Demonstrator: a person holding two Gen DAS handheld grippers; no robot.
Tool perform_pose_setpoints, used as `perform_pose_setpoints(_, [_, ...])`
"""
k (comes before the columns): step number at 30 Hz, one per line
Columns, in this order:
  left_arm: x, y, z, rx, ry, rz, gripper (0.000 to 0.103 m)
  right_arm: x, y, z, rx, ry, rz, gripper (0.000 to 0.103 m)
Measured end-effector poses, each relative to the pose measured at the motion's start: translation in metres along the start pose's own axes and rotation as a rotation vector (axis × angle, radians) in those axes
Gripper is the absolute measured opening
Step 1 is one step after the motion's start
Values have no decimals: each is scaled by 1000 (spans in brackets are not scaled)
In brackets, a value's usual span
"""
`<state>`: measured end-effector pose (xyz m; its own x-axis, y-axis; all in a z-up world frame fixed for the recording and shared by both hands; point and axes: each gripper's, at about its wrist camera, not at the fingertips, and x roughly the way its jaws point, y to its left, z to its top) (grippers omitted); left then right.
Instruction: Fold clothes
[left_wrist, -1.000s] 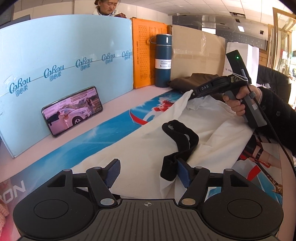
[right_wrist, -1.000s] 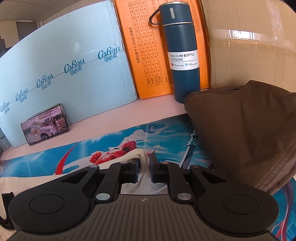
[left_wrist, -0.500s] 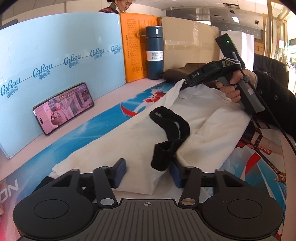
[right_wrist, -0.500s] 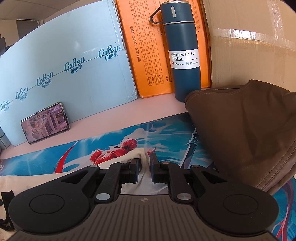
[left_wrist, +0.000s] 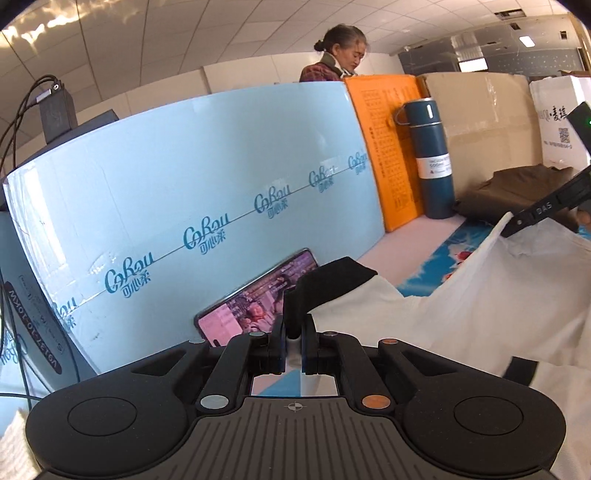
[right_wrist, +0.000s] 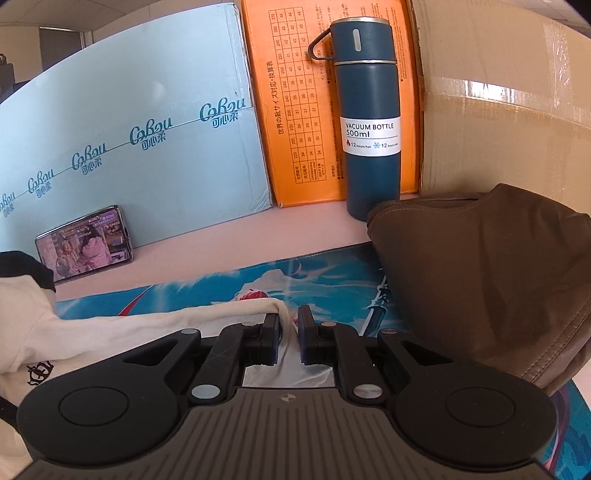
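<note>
A pale blue carton (left_wrist: 207, 177) walls off the back of the table, with a phone (right_wrist: 84, 242) propped against it, an orange box (right_wrist: 295, 103) beside it and a dark blue vacuum bottle (right_wrist: 371, 118) standing just in front of that. A folded brown garment (right_wrist: 491, 273) sits heaped at the right on the printed mat (right_wrist: 332, 280), close by the right gripper (right_wrist: 287, 341). The white shirt (left_wrist: 498, 295) hangs stretched between the two tools: the left gripper (left_wrist: 293, 349) is clenched on its black collar edge (left_wrist: 325, 288), raised off the mat, and the right gripper pinches a bunched white corner, angled downward near the mat. A person (left_wrist: 341, 55) stands behind the boxes, probably looking down.
</note>
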<state>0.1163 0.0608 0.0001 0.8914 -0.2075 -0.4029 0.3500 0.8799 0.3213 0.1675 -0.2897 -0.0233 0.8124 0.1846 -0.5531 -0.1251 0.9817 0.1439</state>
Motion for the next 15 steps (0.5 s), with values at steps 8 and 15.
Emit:
perform_pose_setpoints(8, [75, -3, -11, 95, 194, 216, 19, 37, 8, 13, -87, 55, -61, 9])
perform_pose_setpoints(15, [48, 35, -16, -30, 215, 415, 53, 43, -6, 14, -28, 61, -82, 28])
